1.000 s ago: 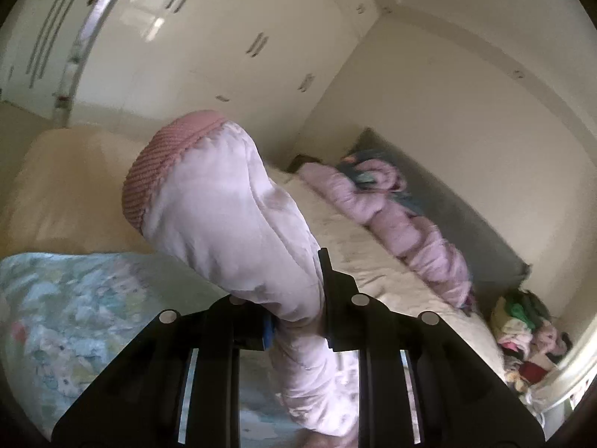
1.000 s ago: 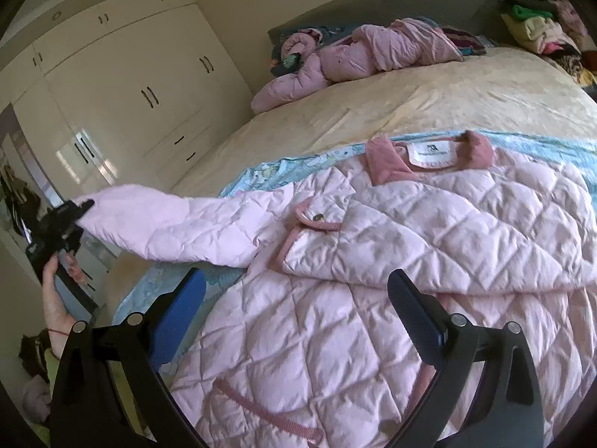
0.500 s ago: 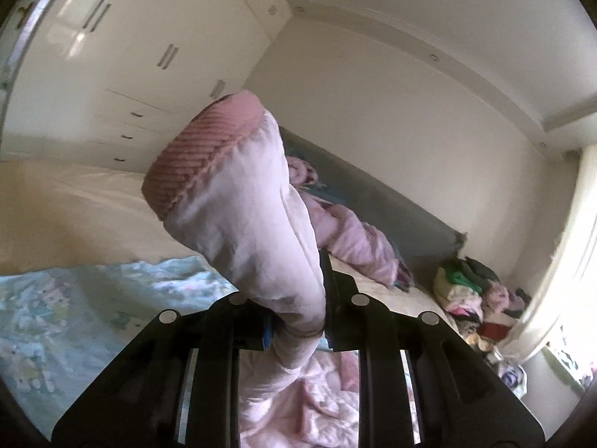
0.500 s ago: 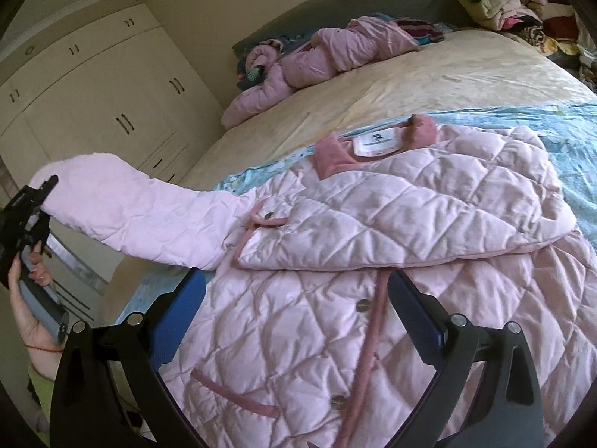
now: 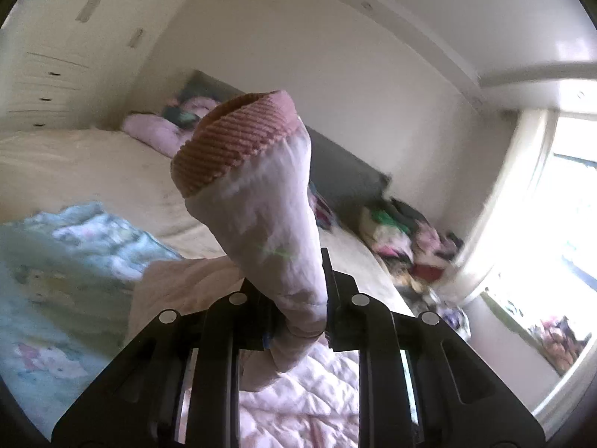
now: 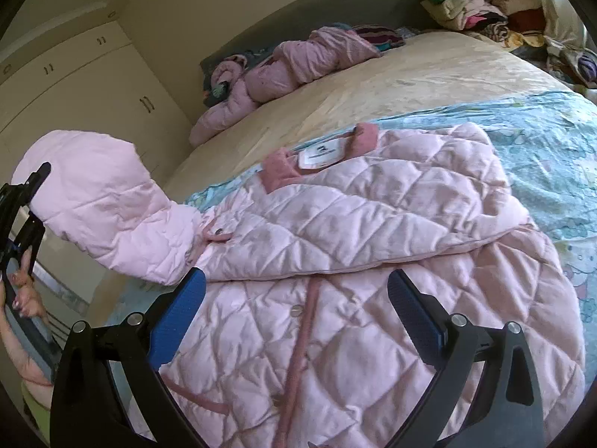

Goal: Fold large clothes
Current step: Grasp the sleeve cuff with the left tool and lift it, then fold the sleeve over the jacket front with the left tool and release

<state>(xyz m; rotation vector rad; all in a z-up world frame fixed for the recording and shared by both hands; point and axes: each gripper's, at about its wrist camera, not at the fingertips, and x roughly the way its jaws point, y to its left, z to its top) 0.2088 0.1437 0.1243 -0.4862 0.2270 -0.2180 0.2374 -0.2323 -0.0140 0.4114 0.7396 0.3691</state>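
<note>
A pink quilted jacket (image 6: 354,246) lies front up on a pale blue printed blanket (image 6: 552,156) on the bed, one side folded over its middle. Its left sleeve (image 6: 112,216) is lifted off the bed and bent toward the body. My left gripper (image 5: 294,321) is shut on that sleeve (image 5: 272,231) near the ribbed pink cuff (image 5: 235,142), which sticks up in front of the camera. The same gripper shows at the left edge of the right wrist view (image 6: 35,190), held by a hand (image 6: 24,291). My right gripper (image 6: 294,310) hovers open over the jacket's lower front, holding nothing.
A second pink padded garment (image 6: 283,71) lies by the grey headboard (image 6: 298,22). A heap of mixed clothes (image 6: 481,3) sits at the bed's far right corner. Cream wardrobes (image 6: 93,86) stand on the left, and a bright window (image 5: 559,224) on the right.
My left gripper has swung the sleeve inward over the jacket, and its view has turned from the wardrobes to the window. My right gripper has moved further over the jacket's front.
</note>
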